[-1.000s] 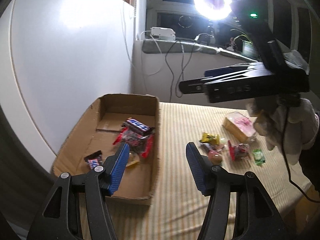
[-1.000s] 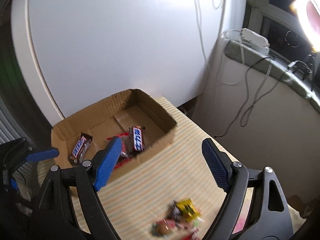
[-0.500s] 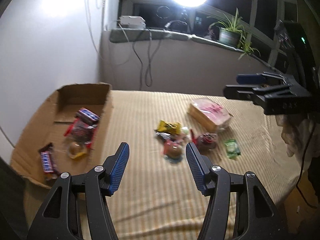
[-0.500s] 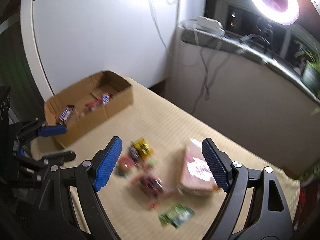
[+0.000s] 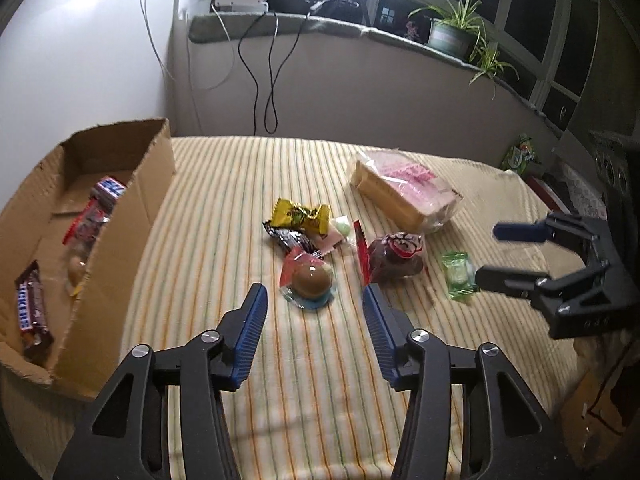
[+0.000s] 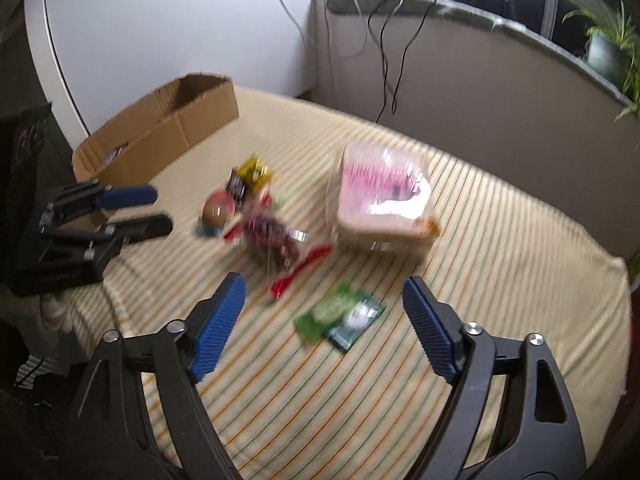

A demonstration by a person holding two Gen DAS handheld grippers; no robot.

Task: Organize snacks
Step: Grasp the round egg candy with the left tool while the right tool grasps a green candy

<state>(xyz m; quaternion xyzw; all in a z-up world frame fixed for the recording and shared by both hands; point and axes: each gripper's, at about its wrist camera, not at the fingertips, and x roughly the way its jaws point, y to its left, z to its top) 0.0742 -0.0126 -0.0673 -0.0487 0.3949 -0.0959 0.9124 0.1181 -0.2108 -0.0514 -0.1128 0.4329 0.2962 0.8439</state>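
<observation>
I hold my left gripper low over the loose snacks on the striped bench, its fingers apart, empty and just narrowed, framing the round brown sweet, probably my next pick. My right gripper hangs near the green packet, fingers wide, empty, also just narrowing. The cardboard box waits left, some bars inside.
</observation>
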